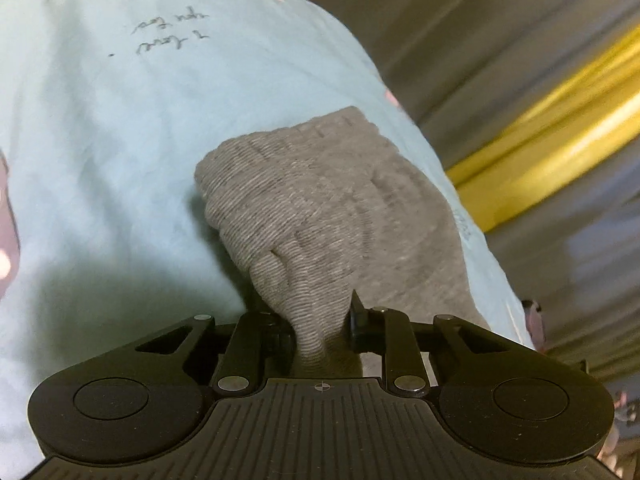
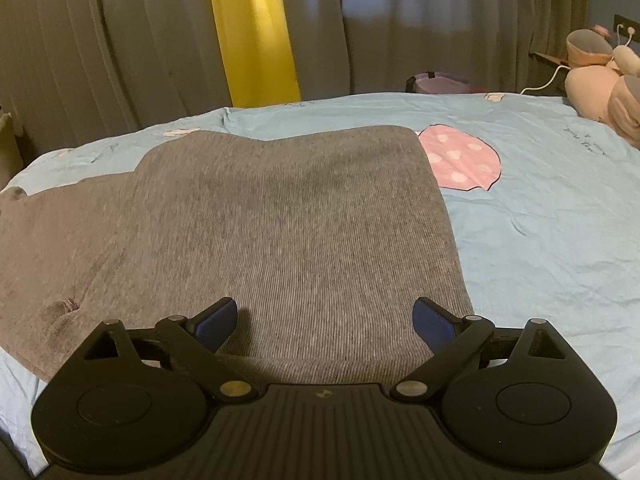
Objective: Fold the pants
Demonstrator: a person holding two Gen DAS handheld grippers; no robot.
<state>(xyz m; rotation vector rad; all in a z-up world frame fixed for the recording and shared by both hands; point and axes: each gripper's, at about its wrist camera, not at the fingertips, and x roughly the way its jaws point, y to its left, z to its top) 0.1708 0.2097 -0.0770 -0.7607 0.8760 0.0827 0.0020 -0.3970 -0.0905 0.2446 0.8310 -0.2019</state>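
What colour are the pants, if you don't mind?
Grey, finely ribbed pants; clearest in the right wrist view.

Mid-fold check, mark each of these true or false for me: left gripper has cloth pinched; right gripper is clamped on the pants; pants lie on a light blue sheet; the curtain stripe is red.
1. The left gripper pinches the grey knit pants. True.
2. The right gripper is clamped on the pants. False: its jaws stand wide open above them.
3. The pants lie on a light blue bedsheet. True.
4. The curtain stripe is red. False: yellow.
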